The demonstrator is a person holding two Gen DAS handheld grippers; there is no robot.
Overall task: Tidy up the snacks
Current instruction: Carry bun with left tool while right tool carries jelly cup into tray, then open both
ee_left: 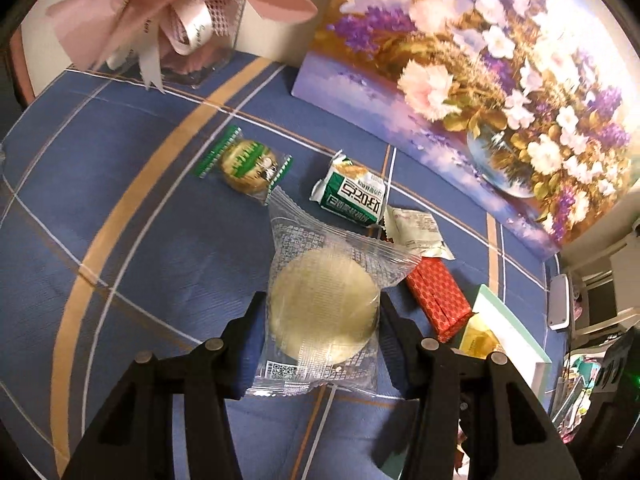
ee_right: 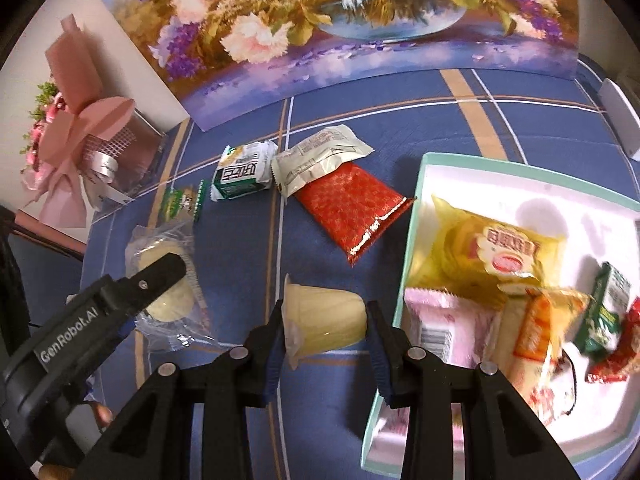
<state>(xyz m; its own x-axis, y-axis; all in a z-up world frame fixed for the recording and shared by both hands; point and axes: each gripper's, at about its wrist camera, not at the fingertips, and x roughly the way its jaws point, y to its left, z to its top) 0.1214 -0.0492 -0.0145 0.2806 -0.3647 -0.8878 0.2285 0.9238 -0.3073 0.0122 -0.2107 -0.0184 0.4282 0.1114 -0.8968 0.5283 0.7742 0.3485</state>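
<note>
Left tool (ee_left: 322,308) clamps clear-wrapped round cake (ee_left: 323,306): soft, crushable. Right tool (ee_right: 324,320) grips jelly cup (ee_right: 326,322) beside box (ee_right: 404,280): slippery walls.

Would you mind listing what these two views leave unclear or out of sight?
- Box, left wrist view: cut off behind the left gripper finger; its contents are hidden.
- Round cake, right wrist view: partly covered by the left gripper's finger.
- Snacks in the box's right corner, right wrist view: blurred, labels unreadable.
- Jelly cup in the right gripper: its lid print faces away.
</note>
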